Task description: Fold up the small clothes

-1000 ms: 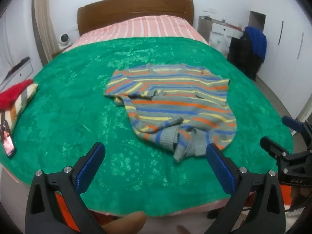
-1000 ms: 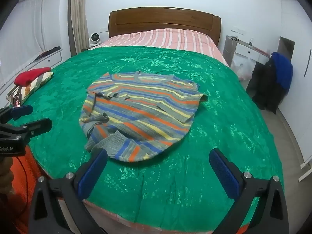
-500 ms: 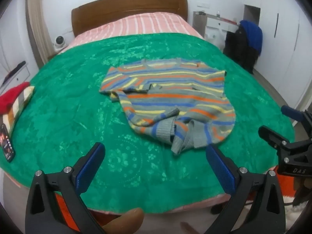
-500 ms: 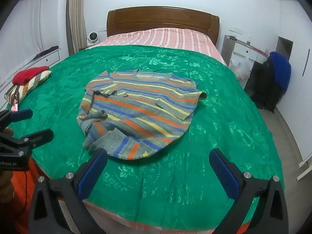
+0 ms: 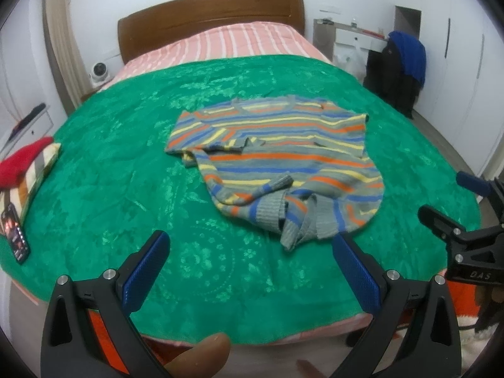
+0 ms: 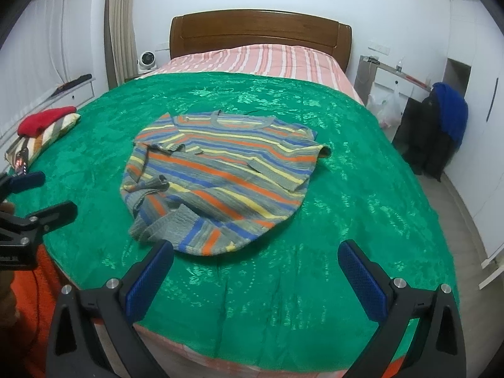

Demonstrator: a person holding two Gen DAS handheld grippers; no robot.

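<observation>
Your left gripper (image 5: pixel 250 271) and right gripper (image 6: pixel 255 278) both gape wide and empty above the near edge of the green blanket (image 6: pixel 362 189), touching nothing. The striped sweater (image 5: pixel 283 163) lies mid-bed, neckline far, bunched hem near. Only your left view shows a phone (image 5: pixel 14 236) at the blanket's left edge, near the red-topped pile (image 6: pixel 44 119).

This is a bedroom in a home. A wide bed with a wooden headboard (image 6: pixel 260 33) at top centre fills the frame, spread with a green blanket (image 6: pixel 346 163) over striped pink bedding (image 6: pixel 261 60). Curtains (image 6: pixel 121 25) hang upper left (beside a small fan (image 6: pixel 146 60)), and clothes (image 6: pixel 441 126) are draped at right.
</observation>
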